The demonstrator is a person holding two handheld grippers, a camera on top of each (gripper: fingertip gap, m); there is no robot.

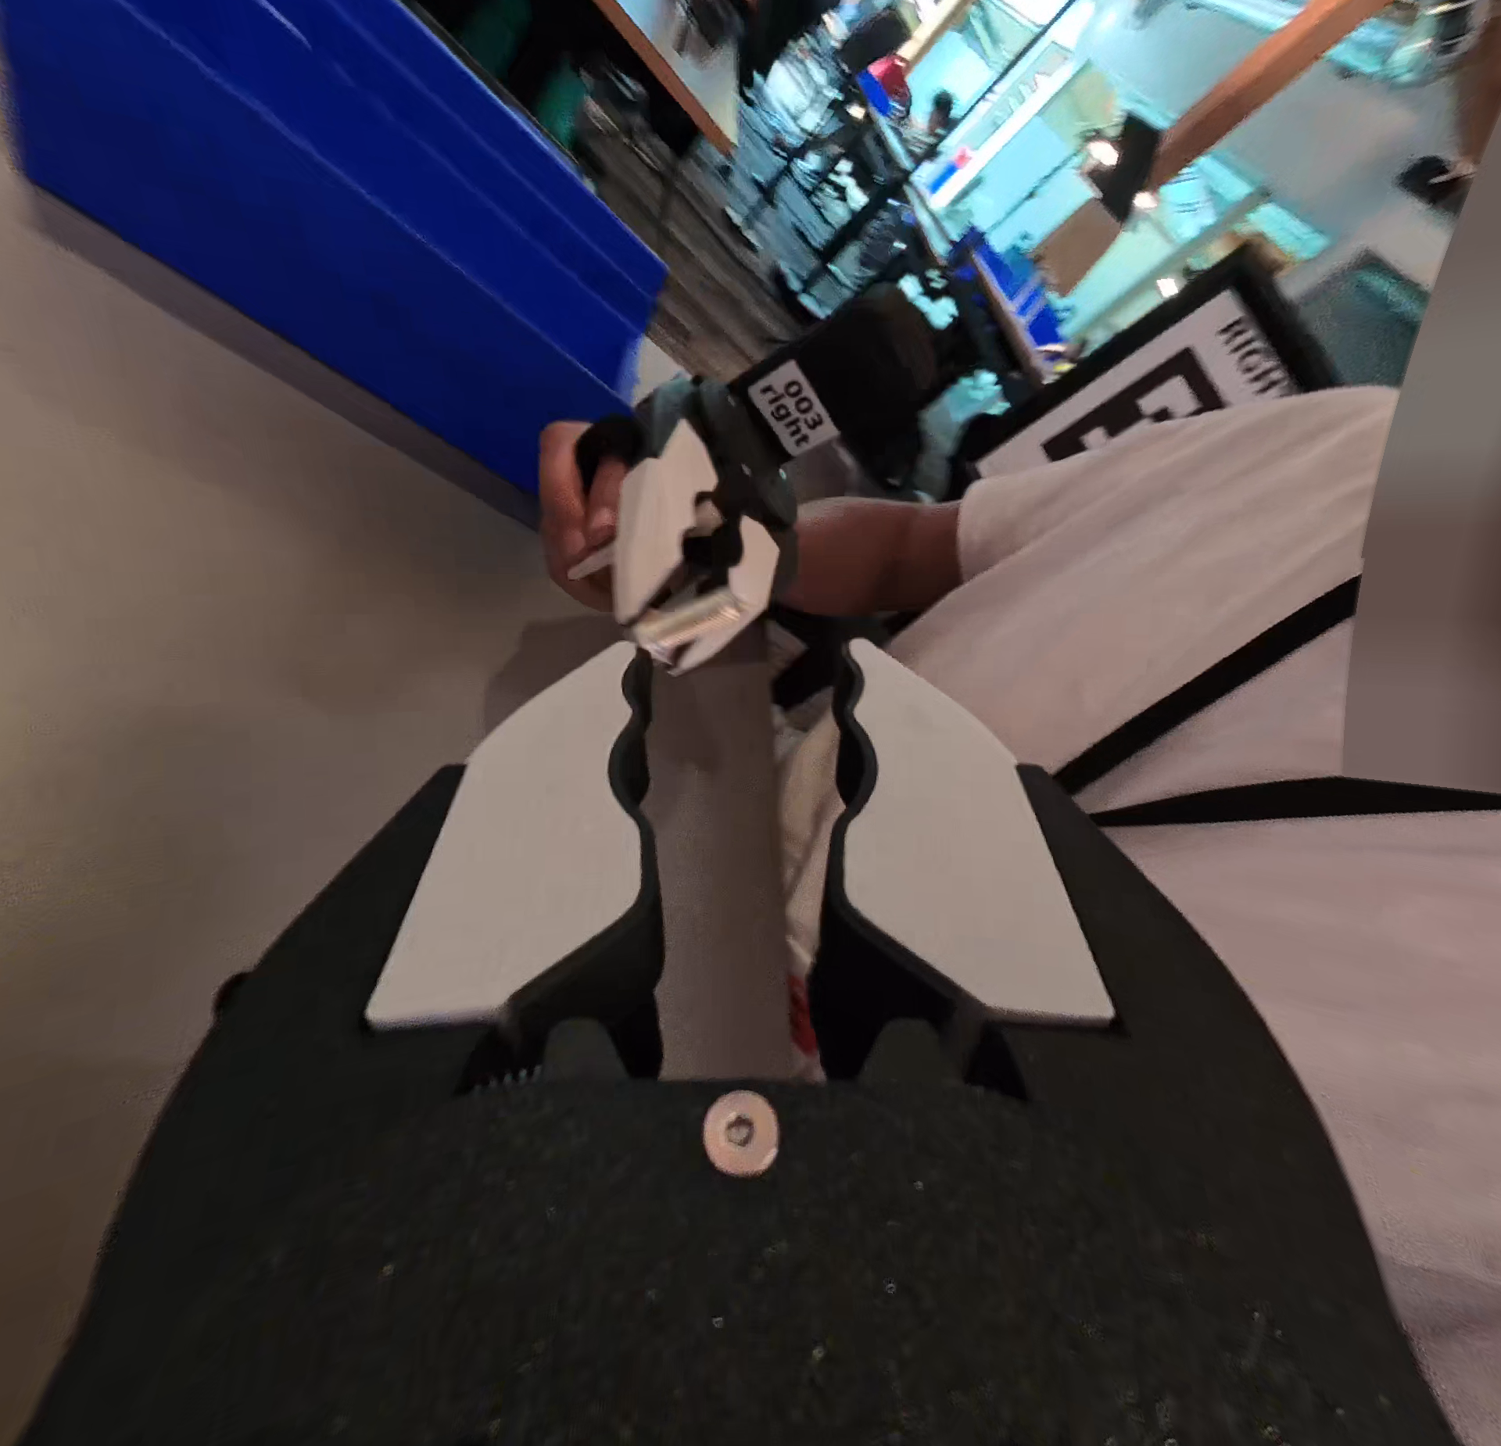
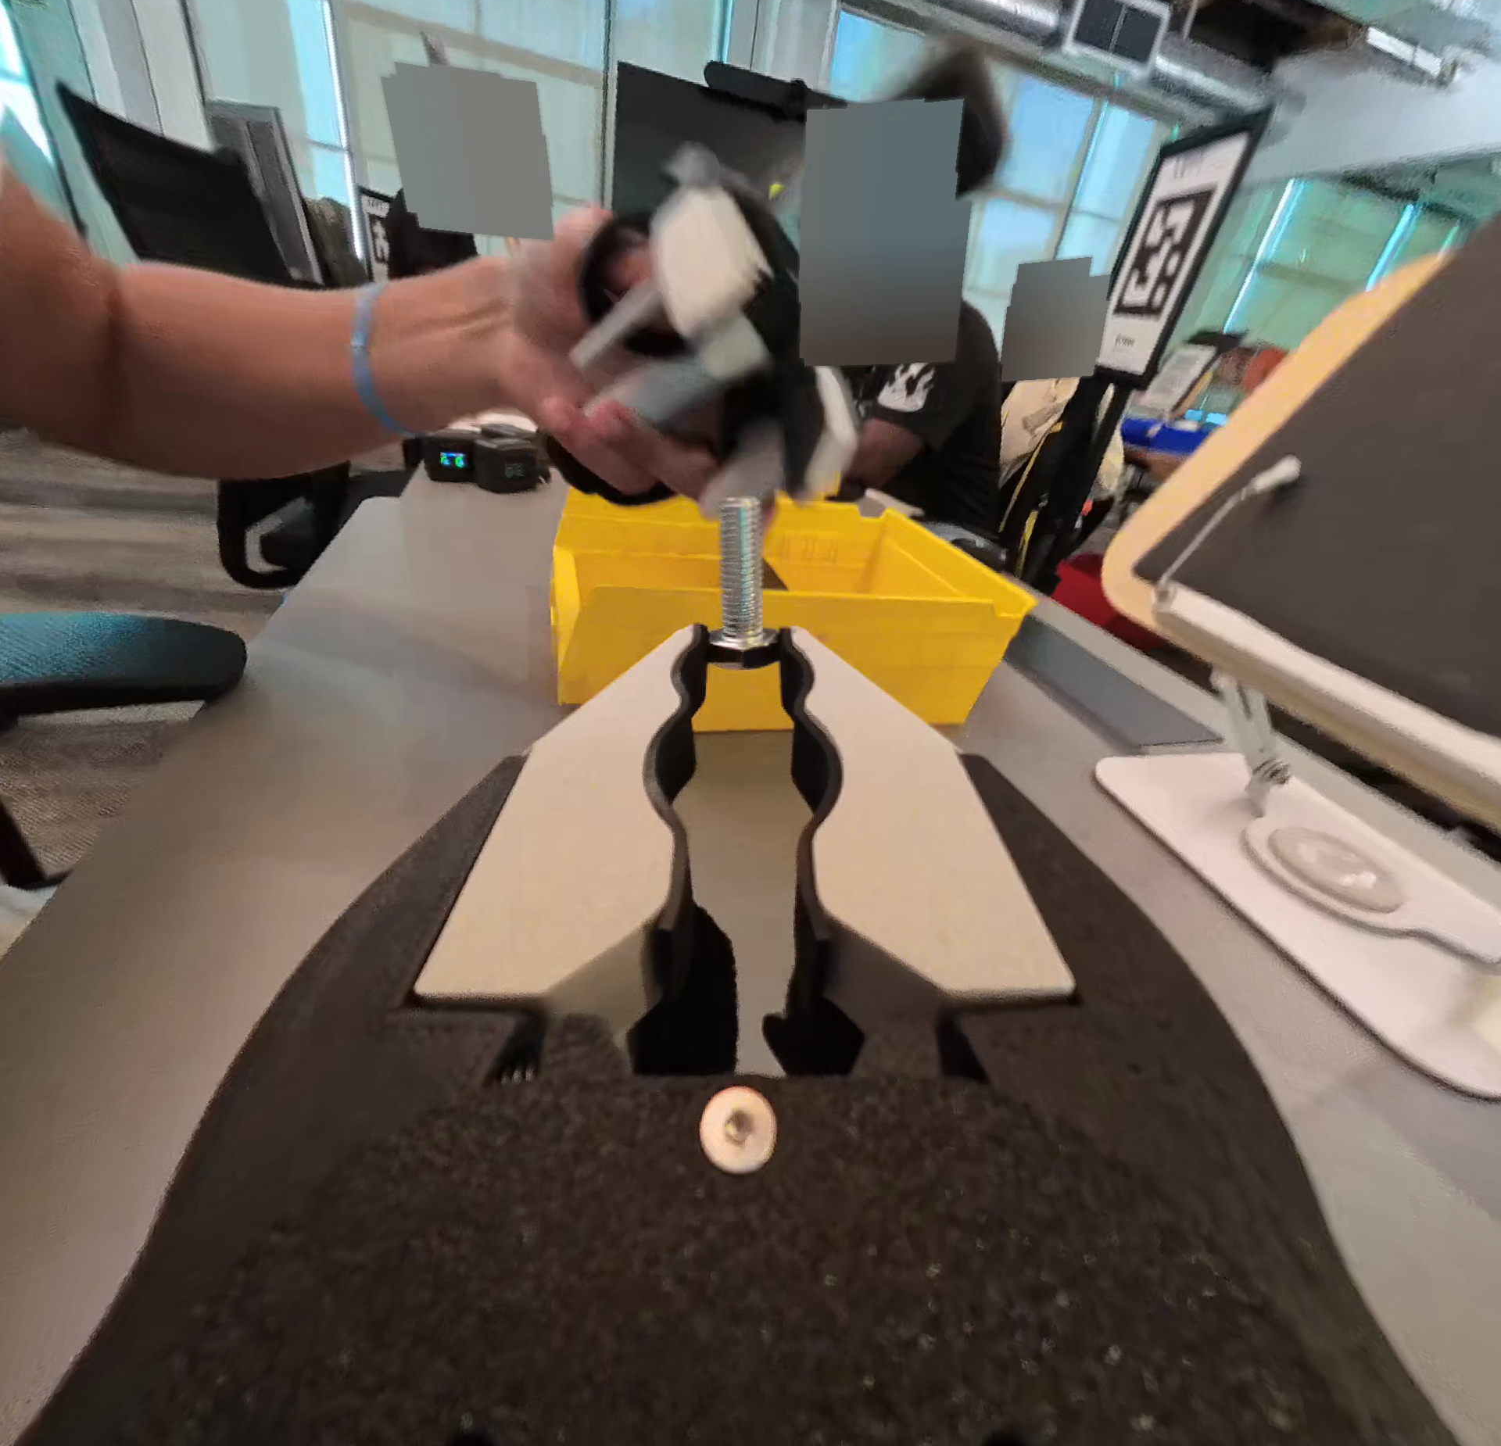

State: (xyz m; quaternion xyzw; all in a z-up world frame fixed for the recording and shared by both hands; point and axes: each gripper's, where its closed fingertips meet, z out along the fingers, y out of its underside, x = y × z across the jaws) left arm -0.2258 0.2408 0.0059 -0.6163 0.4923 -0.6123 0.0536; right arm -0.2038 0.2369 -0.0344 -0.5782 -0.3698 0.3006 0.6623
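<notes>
The right hand-held gripper (image 2: 741, 650) pinches a bolt (image 2: 741, 570) by its head; the left hand-held gripper (image 1: 743, 676) is spread, holding nothing. A bump could tip the bolt loose

pale grey fingers (image 2: 617, 822) with wavy black pads, black speckled body, silver screw (image 2: 737, 1128).

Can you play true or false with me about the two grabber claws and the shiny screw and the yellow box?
1. The right gripper pinches a silver bolt by its head. True.
2. The bolt lies flat in the yellow bin. False: it sticks out from the fingertips, in front of the bin.
3. The left gripper squeezes a red ball. False: its fingers stand apart with nothing between them.
4. A hand holds the left gripper. True.
5. The yellow bin sits on the grey table. True.
</notes>
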